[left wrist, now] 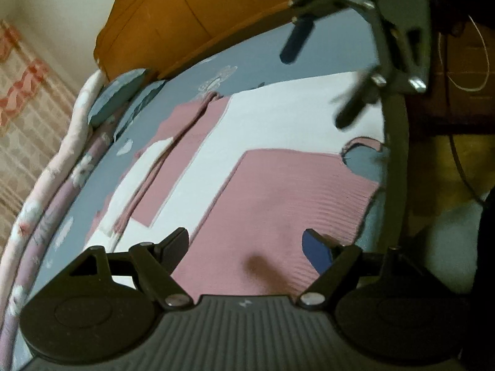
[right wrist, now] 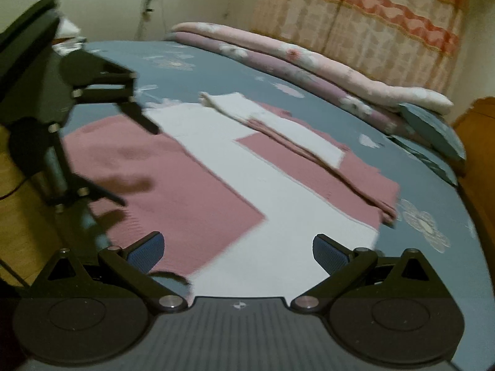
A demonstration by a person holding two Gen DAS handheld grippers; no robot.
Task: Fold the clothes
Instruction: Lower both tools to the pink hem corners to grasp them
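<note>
A pink and white ribbed sweater (left wrist: 278,191) lies flat on the blue floral bed sheet (left wrist: 253,61); it also shows in the right wrist view (right wrist: 198,167). One sleeve (right wrist: 290,136) is folded over the body. My left gripper (left wrist: 247,247) is open and empty, just above the pink panel near the hem. My right gripper (right wrist: 238,250) is open and empty, above the white band at the sweater's near edge. Each gripper shows in the other's view: the right gripper (left wrist: 324,74) and the left gripper (right wrist: 130,154), both open above the sweater.
A rolled pink floral quilt (right wrist: 309,61) lies along the far side of the bed. Blue pillows (right wrist: 433,126) sit by the orange wooden headboard (left wrist: 173,15). A patterned curtain (right wrist: 371,15) hangs behind. The floor (right wrist: 21,201) and cables lie beside the bed.
</note>
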